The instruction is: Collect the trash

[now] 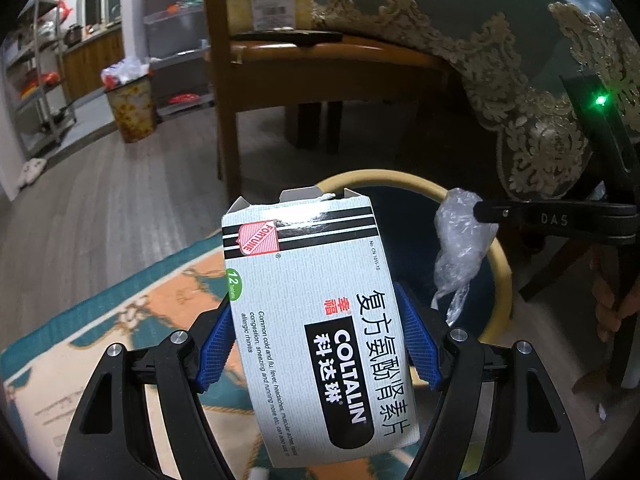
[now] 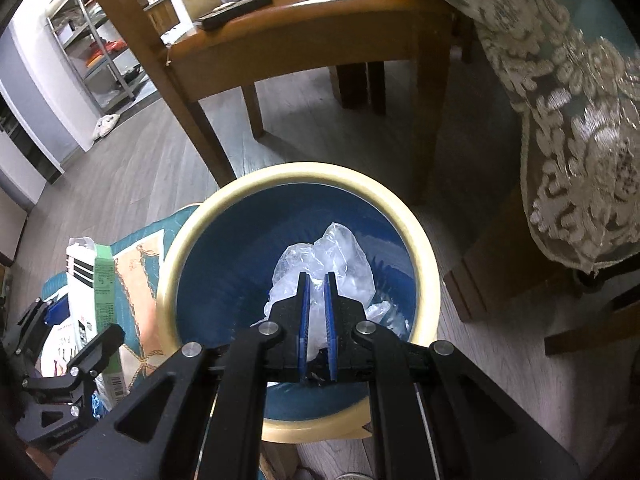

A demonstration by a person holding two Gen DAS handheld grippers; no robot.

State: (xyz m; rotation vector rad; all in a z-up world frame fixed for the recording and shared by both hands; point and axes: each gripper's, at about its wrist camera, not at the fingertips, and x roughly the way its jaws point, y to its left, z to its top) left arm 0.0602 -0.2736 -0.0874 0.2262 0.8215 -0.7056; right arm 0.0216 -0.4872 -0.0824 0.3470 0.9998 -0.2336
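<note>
A wooden chair [image 2: 304,36] is seen on a grey plank floor [image 1: 120,208], with a dark remote [image 2: 236,12] lying on its seat. A lace-edged tablecloth [image 2: 568,112] is draped at right. A patterned rug [image 1: 100,320] is spread below; metal shelving [image 1: 40,80] is visible beyond.

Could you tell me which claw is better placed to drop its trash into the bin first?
Right. The right claw holds the plastic wrap directly over the bin, while the left claw's medicine box sits beside the rim.
</note>
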